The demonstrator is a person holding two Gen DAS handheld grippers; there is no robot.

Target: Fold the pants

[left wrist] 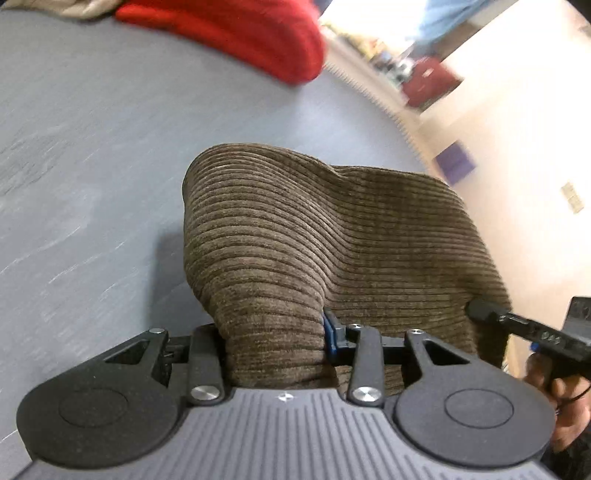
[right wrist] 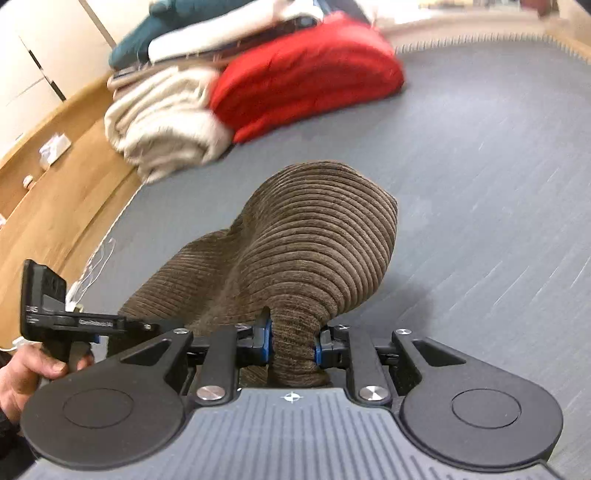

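Observation:
The brown corduroy pants hang lifted between my two grippers above the grey mat. My left gripper is shut on a bunched edge of the pants. My right gripper is shut on another bunched edge of the pants. The right gripper shows in the left wrist view at the far right, against the cloth. The left gripper shows in the right wrist view at the left, held by a hand. The lower part of the pants is hidden.
A folded red garment lies at the far side of the grey mat, next to a cream blanket and a teal and white pile. Wooden floor borders the mat on the left.

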